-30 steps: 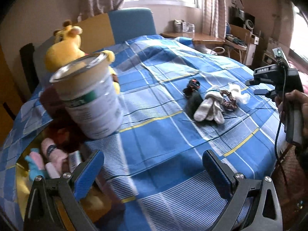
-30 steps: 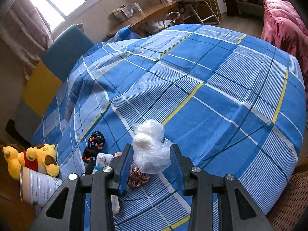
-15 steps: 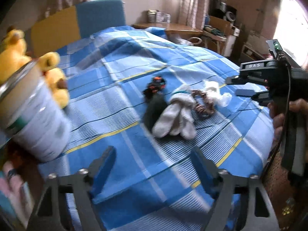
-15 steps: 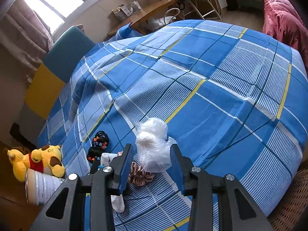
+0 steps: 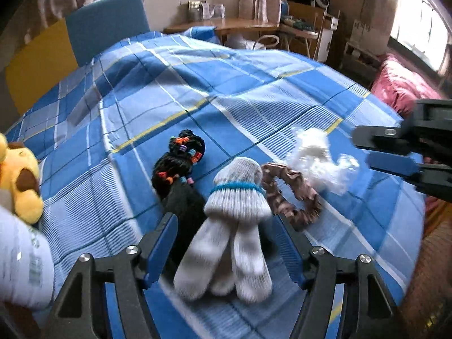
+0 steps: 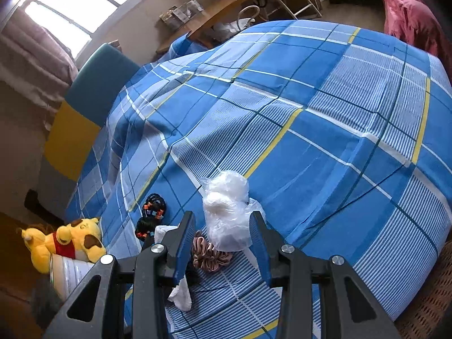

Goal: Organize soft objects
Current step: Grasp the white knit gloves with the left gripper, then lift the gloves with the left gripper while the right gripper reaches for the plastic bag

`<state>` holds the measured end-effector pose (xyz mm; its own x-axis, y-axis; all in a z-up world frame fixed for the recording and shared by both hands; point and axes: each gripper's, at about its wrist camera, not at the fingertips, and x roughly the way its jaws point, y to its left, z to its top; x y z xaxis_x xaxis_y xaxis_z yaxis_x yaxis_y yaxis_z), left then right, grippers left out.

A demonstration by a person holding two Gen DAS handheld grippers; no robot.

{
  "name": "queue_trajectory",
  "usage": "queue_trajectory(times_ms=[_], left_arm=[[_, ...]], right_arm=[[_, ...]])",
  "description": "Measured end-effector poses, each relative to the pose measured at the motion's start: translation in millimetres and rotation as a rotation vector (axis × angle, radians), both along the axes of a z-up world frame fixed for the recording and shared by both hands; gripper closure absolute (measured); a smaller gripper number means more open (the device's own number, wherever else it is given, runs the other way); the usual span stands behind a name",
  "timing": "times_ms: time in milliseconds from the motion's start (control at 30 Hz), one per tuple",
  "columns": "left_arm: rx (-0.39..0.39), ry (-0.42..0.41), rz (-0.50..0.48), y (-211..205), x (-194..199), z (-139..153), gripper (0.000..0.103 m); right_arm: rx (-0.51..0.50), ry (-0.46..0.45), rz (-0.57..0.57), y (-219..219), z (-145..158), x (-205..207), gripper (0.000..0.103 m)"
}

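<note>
Socks (image 5: 236,226), white w/ a teal band, lie on the bed (image 5: 254,90) near its front edge, toes toward the left cam; they sit between the blue pads of the left tongs (image 5: 230,243), pads not touching them, jaws closing; black cloth (image 5: 183,206) lies just beside & partly under the socks on the left; beyond that a black hair tie w/ coloured beads (image 5: 180,155); right of the socks, touching them, a brown scrunchie (image 5: 291,195); past the scrunchie a clear plastic bag (image 6: 226,212) w/ sth white inside, crumpled; right tongs (image 6: 223,243) stand partly open astride the bag's near end, pads close to it but contact can't be told, bag resting on the bed; same tongs show at the right edge of the left cam, beside the bag; bed cover is blue plaid w/ yellow lines; off the bed's left side a yellow plush (image 6: 67,240) & a white can (image 6: 70,276), touching each other; blue-and-yellow headboard (image 6: 84,107) at the far end.
</note>
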<state>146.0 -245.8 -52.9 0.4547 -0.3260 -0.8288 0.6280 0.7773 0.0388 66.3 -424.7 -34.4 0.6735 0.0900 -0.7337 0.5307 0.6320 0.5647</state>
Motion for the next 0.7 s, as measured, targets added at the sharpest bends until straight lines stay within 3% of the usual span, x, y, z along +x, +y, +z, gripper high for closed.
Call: queue_trajectory(times_ms=[33, 67, 100, 233, 433, 700], left_arm=[[0.003, 0.005, -0.007, -5, 3, -4, 0.034], [-0.002, 0.010, -0.016, -8, 5, -7, 0.051], [-0.012, 0.021, -0.032, -12, 5, -11, 0.059], [-0.055, 0.021, -0.023, 0, -5, -5, 0.062], [-0.150, 0.069, 0.016, 61, -40, 8, 0.062], [-0.230, 0.109, 0.055, 135, -96, -8, 0.059]], right_arm=[[0.004, 0.001, 0.003, 0, -1, 1, 0.064], [0.006, 0.003, 0.005, 0, -1, 2, 0.064], [0.006, 0.005, 0.009, 1, -2, 3, 0.063], [0.003, 0.013, -0.004, -2, -4, 2, 0.063], [0.015, 0.021, -0.046, -10, -7, -2, 0.064], [-0.038, 0.071, -0.016, -4, -10, 6, 0.064]])
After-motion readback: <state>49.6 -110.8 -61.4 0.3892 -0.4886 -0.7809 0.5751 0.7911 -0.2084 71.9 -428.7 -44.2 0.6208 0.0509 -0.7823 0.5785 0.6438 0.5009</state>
